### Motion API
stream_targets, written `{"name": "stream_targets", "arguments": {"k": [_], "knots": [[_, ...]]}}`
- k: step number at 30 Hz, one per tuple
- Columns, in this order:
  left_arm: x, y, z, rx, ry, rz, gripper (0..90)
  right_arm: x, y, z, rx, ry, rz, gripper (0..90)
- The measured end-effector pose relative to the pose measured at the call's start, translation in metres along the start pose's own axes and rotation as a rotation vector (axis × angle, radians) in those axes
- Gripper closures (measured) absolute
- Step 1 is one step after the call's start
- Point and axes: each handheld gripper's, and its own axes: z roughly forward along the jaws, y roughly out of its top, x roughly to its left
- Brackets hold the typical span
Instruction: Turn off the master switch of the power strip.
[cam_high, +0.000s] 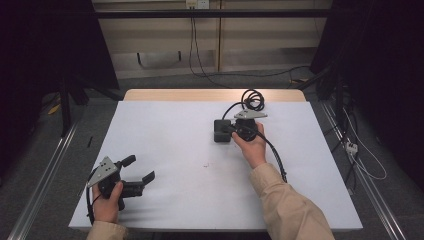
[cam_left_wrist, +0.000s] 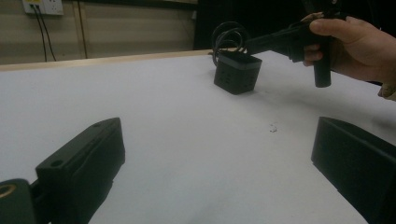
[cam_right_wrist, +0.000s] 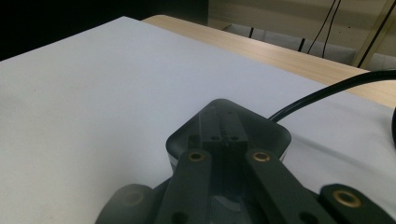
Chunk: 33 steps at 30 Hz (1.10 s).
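I am holding the right gripper (cam_high: 235, 131) with fingers pressed together directly over the black box (cam_high: 222, 131) on the counter (cam_high: 175, 145), while the left gripper (cam_high: 142, 170), fingers spread, is idling well apart.

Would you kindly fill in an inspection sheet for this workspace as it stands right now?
Surface: white sheet over a wooden table; one tiny dark speck near the middle.
Job's things: small black box with a cord coiled behind it, on the far right part of the sheet.
Clutter: nothing seen.
Grippers: right gripper over the box top with jaws together; whether it grips the box cannot be told. Left gripper near the front left corner, jaws apart, nothing between them.
Cables: a black gripper cable runs beside the right forearm; wall leads hang behind the table.
Surroundings: dark curtains at both sides, floor rails, a power strip on the floor at right.
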Motion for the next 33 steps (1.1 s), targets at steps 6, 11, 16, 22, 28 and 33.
{"name": "stream_targets", "arguments": {"k": [6,11,16,22,28,33], "knots": [[0.0003,0.0,-0.0005,-0.003,0.002,-0.004,2.3,0.001,-0.0018,0.0034,0.003,-0.003,-0.004,90.0],[0.0004,-0.0002,-0.0005,-0.003,0.002,-0.004,2.4,-0.0002,-0.0021,0.0037,0.004,-0.011,-0.006,90.0],[0.0004,0.0001,-0.0005,-0.002,0.0,0.0,2.3,-0.0014,-0.0032,0.0044,0.002,-0.014,-0.01,90.0],[0.0001,0.0002,-0.0009,-0.003,0.002,0.0,2.3,-0.0004,-0.0035,0.006,-0.003,-0.017,-0.024,90.0],[-0.0002,0.0002,-0.0009,-0.004,0.0,0.0,2.3,0.0006,-0.0029,0.0065,0.003,-0.014,-0.047,90.0],[-0.0008,0.0002,-0.0012,-0.005,0.002,-0.003,2.3,0.0011,-0.0029,0.0066,0.004,-0.015,-0.056,90.0]]}}
